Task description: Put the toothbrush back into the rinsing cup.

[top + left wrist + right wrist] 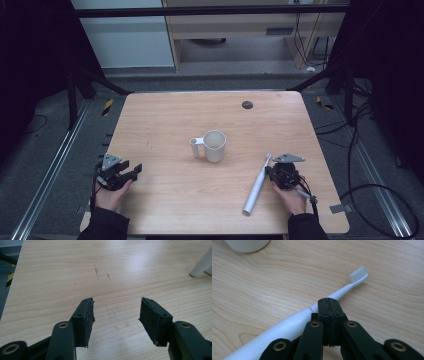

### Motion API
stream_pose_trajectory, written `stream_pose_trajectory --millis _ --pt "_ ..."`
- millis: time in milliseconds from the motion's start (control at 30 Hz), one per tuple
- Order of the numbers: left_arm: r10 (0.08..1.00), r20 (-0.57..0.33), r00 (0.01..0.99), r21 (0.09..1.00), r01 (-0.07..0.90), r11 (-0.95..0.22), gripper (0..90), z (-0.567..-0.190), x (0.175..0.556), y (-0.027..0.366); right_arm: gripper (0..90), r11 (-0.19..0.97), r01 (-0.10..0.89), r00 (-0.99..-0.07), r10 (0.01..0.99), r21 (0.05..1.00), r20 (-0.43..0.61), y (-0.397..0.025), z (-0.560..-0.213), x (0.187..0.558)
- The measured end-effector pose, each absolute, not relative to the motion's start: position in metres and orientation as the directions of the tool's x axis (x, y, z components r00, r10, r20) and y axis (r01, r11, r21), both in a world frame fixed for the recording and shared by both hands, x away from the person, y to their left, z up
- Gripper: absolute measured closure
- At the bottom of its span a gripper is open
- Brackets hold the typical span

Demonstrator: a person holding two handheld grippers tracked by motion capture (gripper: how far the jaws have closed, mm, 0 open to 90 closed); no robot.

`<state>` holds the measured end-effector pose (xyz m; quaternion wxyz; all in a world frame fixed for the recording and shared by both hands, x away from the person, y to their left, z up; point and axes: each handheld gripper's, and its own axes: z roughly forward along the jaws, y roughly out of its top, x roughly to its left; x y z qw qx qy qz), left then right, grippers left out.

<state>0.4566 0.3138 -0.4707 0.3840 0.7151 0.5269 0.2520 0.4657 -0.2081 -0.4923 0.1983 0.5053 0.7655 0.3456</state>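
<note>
Two things lie on the wooden table (165, 125): a white mug (214, 146) at its middle and a white electric toothbrush (257, 185) flat near the front right, bristles toward the mug. Touching the brush's neck, the right gripper (329, 305) has its jaws pressed together on nothing, while the left gripper (116, 312) hovers with jaws spread over bare wood. One dark round cap (247, 104) sits near the far edge, with grey floor and cables (370, 192) around the table.

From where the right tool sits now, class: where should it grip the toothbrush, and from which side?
Grip the toothbrush at its thick handle, coming straight down from above: it lies flat, so open jaws can straddle its width. The right tool is shut beside the thin neck.
</note>
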Motion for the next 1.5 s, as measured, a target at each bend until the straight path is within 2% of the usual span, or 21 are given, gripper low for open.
stream_pose_trajectory --millis 933,1500 --pt "0.946 -0.043 0.32 0.812 0.563 -0.154 43.7 -0.471 0.457 0.314 89.9 0.272 0.624 -0.432 0.901 0.732 0.034 -0.192 -0.494 0.479" --pt "0.945 -0.044 0.323 0.813 0.562 -0.154 43.8 -0.47 0.456 0.313 89.9 0.254 0.601 -0.464 0.883 0.758 0.073 -0.187 -0.483 0.469"
